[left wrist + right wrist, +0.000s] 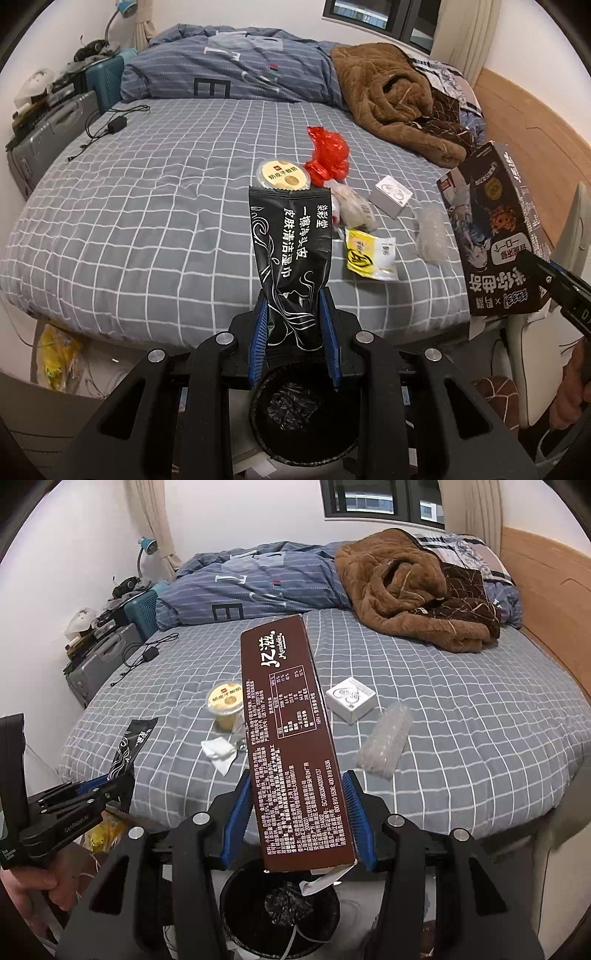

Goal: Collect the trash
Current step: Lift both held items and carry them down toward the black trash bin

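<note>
A bedroom with white walls and a dark-framed window; most of the view is a bed (147, 229) covered in a grey sheet with a white grid. At its far end lie a rumpled blue striped duvet (229, 70) and a brown fleece blanket (395, 99); suitcases (55, 129) stand along the left side, and a black charger with its cable (116, 123) lies on the sheet near them. The left gripper (293, 332) has its blue pads closed on a black wet-wipe packet (291, 251), which stands upright above a round black bin (304, 413) lined with a black bag on the floor at the bed's near edge. The right gripper (299, 819) is clamped around a long brown biscuit box (291, 746), also held over the bin, its torn lower flap hanging just above the rim. Still on the sheet beyond the packet are a yellow pudding cup (282, 175), a crumpled red plastic bag (327, 155), a yellow and white sachet (371, 254), a small white box (393, 195), a clear bubble-wrap piece (430, 236) and a crumpled white tissue (218, 753). The held box hides part of this litter from the right wrist camera.
</note>
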A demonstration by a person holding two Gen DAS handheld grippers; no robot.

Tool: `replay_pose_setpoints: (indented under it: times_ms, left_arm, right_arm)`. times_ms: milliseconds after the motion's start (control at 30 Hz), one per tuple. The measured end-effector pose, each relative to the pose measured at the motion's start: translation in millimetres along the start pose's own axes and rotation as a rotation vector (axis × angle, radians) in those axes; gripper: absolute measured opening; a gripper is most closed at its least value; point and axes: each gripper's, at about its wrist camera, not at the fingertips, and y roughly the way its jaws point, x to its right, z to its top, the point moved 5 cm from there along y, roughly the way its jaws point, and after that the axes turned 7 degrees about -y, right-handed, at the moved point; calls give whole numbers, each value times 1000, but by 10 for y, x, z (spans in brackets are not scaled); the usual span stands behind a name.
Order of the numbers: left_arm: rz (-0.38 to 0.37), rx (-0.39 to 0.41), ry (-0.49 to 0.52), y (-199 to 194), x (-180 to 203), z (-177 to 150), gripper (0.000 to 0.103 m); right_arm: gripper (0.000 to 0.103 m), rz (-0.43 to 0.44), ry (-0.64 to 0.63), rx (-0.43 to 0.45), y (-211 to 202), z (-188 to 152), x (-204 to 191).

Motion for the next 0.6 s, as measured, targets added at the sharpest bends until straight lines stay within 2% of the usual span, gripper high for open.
replay_pose_setpoints:
  times_ms: [600]
  left_arm:
    - [-33, -33, 7, -164, 95, -649, 26]
  right_arm:
    - [47, 13, -12, -55, -169, -664, -218]
